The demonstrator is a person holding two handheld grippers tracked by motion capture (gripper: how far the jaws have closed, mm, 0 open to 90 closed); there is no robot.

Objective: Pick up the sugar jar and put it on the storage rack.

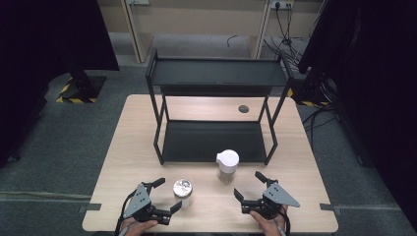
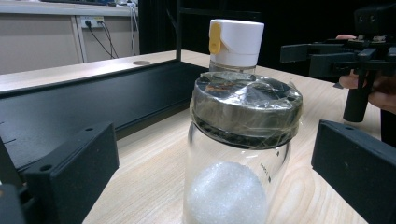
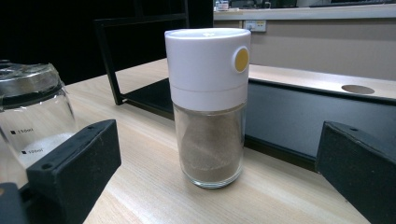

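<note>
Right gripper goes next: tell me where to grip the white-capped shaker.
Grip the white-capped shaker on its glass body below the cap, coming level from the table's near edge. It stands upright and round, already centred between the open right gripper jaws.

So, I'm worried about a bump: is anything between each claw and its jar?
Nothing visible. The left claw is open around the foil-capped jar, and the right claw is open facing the white-lidded shaker, with bare table between.
</note>
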